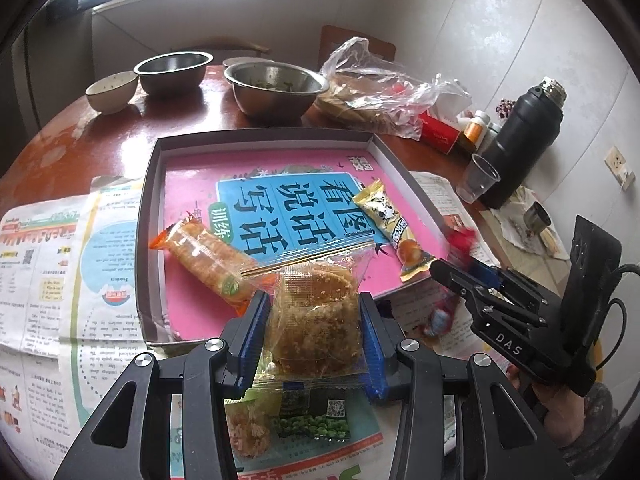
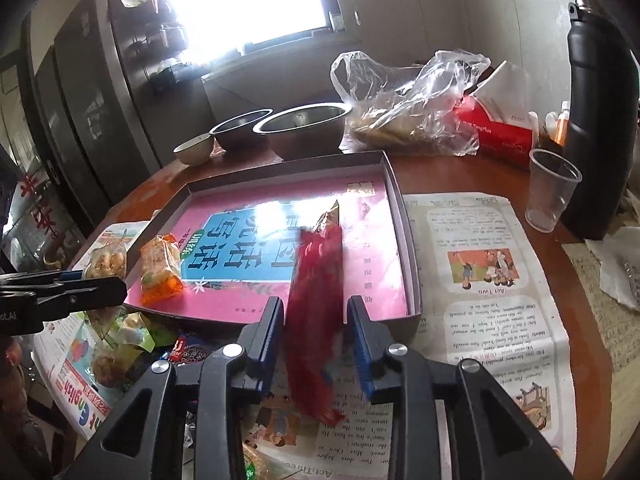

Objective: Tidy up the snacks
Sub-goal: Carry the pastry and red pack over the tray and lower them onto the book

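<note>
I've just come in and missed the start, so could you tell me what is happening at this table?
A person is sorting snacks into a shallow box lined with a pink book cover. The left gripper holds a clear packet of brown crispy cake at the box's near edge. The right gripper carries a red packet that looks blurred. An orange-ended snack bar and a yellow packet already lie in the box; more snacks wait on the newspaper.

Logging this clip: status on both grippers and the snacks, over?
Left gripper shut on clear-wrapped pastry. Right gripper shut on red packet. Two snacks already in box. Nothing blocking.
</note>
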`<action>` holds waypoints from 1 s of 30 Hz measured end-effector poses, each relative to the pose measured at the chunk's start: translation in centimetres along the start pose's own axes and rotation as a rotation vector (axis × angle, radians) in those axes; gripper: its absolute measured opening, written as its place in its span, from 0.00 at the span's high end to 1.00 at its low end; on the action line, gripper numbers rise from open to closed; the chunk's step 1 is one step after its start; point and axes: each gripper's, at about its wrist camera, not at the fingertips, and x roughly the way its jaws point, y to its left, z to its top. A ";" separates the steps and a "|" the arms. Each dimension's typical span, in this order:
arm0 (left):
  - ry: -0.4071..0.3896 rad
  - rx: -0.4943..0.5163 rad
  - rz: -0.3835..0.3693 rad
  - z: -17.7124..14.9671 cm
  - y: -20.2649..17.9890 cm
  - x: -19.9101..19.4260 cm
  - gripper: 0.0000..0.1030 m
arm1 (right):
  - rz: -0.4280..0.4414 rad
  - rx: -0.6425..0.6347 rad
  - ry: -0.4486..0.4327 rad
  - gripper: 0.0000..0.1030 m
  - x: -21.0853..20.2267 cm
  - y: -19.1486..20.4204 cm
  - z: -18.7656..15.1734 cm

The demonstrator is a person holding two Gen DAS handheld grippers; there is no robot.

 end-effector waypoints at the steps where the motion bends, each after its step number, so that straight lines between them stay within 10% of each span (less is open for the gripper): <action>1: 0.001 -0.002 -0.001 0.1 0.1 0.1 0.56 | -0.004 -0.008 0.000 0.68 0.2 0.1 0.0; 6: 0.004 -0.013 0.000 0.6 0.5 0.4 0.56 | 0.005 -0.014 -0.009 0.82 0.4 0.0 0.4; 30: 0.017 -0.019 -0.001 3.4 0.0 4.0 0.56 | 0.013 -0.005 -0.113 0.83 0.3 -0.8 6.1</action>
